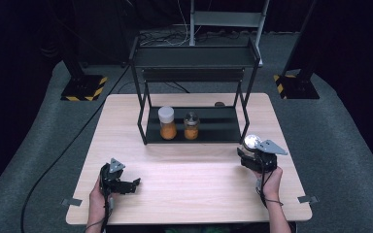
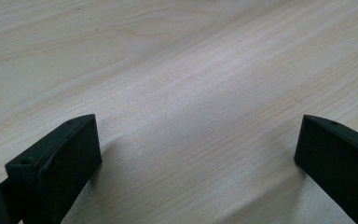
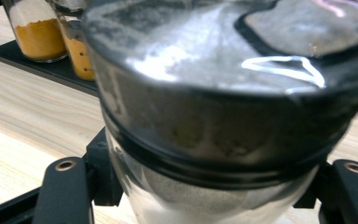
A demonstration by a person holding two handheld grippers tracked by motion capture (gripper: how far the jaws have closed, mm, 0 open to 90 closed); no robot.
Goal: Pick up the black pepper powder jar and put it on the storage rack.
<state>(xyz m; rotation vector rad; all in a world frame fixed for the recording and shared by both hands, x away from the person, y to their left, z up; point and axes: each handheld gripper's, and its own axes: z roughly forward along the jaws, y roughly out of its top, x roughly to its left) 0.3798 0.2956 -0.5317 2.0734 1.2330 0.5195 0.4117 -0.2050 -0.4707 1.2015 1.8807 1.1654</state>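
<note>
Clamped in the right tool (image 1: 253,156), a silver-lidded jar (image 3: 223,93) sits at right of centre in the high view, seemingly bound for the rack (image 1: 194,127). Next comes a steady carry beside the two spice jars (image 1: 178,124). Left tool (image 1: 126,185) rests released, lower left.

Two black fingers (image 2: 56,172) of the left gripper (image 2: 198,158) are being seen rising from the bottom of the left gripper view, one at the lower left and one at the lower right, and they are being held well apart. Between and beyond them the pale, wood-grained desk (image 2: 177,70) is being shown, its grain running slantwise, with soft shadows being cast beside each finger.
</note>
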